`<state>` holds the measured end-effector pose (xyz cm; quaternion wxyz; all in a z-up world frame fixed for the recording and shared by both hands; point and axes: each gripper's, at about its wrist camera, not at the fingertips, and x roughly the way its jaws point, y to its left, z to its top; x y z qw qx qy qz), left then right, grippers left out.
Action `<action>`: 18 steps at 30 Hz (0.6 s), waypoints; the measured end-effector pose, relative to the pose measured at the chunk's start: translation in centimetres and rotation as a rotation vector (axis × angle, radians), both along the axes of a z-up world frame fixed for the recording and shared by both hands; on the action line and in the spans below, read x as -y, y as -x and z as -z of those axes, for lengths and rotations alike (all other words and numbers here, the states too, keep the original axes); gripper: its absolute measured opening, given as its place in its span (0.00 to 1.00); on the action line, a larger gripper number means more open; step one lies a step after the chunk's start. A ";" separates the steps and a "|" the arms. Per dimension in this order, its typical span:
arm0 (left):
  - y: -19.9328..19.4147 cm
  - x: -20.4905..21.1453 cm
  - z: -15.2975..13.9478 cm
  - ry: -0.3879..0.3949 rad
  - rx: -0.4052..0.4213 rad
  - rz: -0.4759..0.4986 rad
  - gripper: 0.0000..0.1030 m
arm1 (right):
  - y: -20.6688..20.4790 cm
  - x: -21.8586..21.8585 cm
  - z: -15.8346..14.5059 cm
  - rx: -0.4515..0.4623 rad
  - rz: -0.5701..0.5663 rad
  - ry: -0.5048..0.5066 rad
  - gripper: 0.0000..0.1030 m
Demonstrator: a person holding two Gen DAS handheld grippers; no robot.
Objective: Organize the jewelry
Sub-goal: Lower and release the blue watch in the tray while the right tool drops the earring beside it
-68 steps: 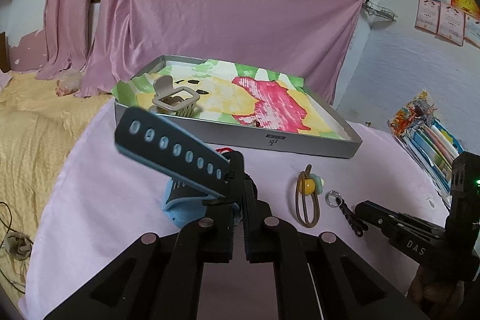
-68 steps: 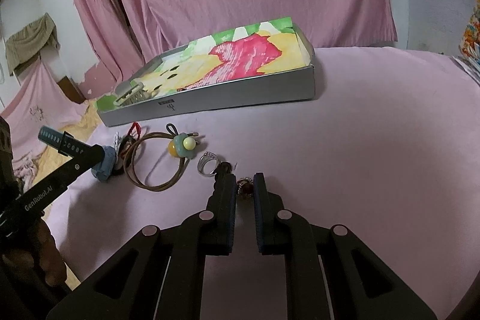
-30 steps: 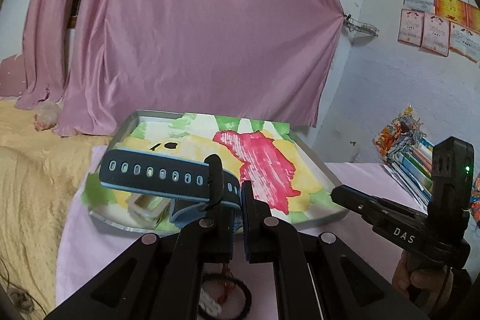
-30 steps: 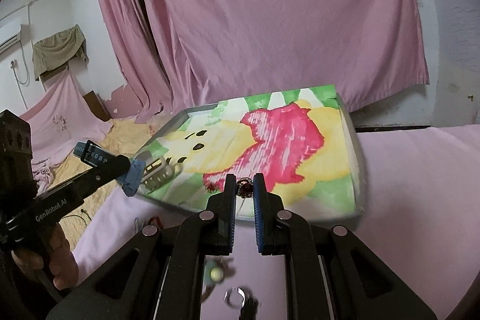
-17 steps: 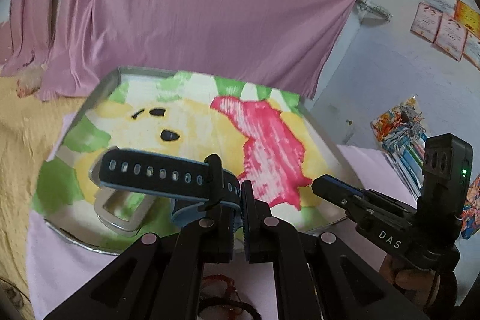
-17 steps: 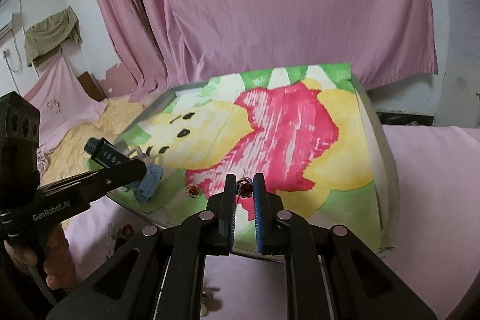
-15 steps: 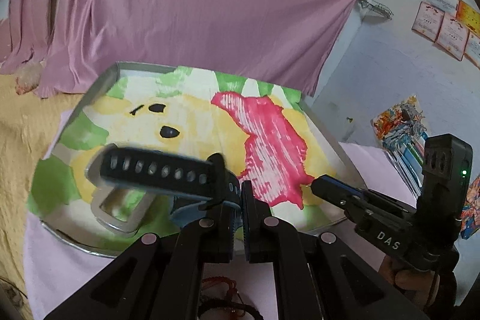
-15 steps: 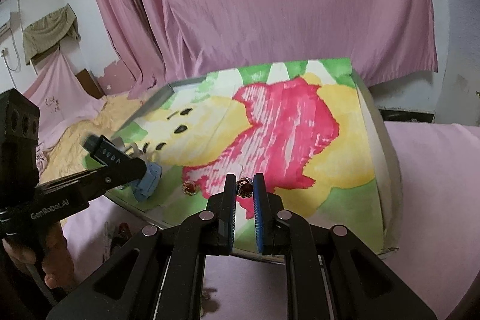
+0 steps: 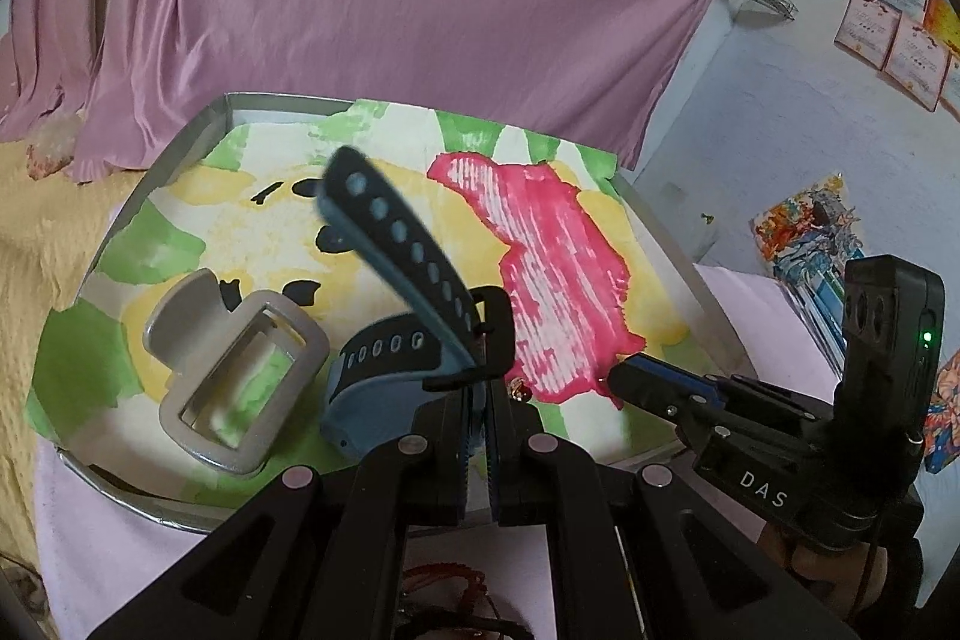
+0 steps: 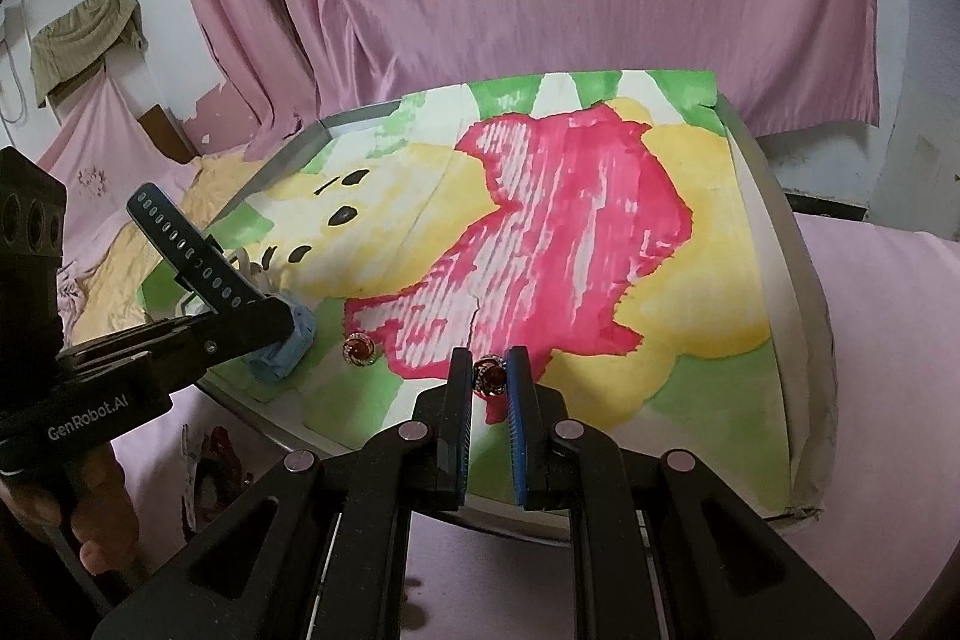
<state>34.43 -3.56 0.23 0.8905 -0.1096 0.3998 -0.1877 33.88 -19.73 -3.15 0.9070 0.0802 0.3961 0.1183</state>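
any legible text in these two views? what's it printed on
"DAS" on the side of the right gripper, seen in the left wrist view.
"GenRobot.AI" on the side of the left gripper, seen in the right wrist view.
Wall certificates and the colourful booklets: print too small and blurred to read.

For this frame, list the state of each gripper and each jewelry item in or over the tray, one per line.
Left gripper: shut on the watch.
Watch: held over the tray, one strap sticking up.
Right gripper: shut on a red earring.
Red earring: pinched between the fingertips, above the tray.
Second red earring: lying loose in the tray.
Hair clip: lying in the tray.
Tray: open, lined with a painted sheet.
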 end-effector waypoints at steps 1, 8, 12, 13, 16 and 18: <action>0.0 0.0 0.0 0.000 -0.001 -0.003 0.04 | 0.0 0.0 0.0 -0.001 0.000 0.002 0.10; 0.0 -0.1 0.0 -0.016 -0.002 -0.011 0.06 | 0.4 0.4 -0.4 0.009 0.018 -0.012 0.10; 0.4 0.0 -0.2 -0.032 0.008 -0.013 0.08 | 0.8 0.8 -0.6 0.018 0.036 -0.018 0.11; 0.5 0.0 -0.3 -0.036 0.009 -0.015 0.09 | 1.0 1.0 -0.7 0.021 0.041 -0.018 0.11; 0.8 0.0 -0.4 -0.036 0.011 -0.016 0.16 | 1.4 1.1 -1.0 0.032 0.053 -0.011 0.16; 1.1 -0.1 -0.5 -0.031 0.014 -0.021 0.30 | 1.6 1.4 -1.0 0.038 0.058 -0.021 0.27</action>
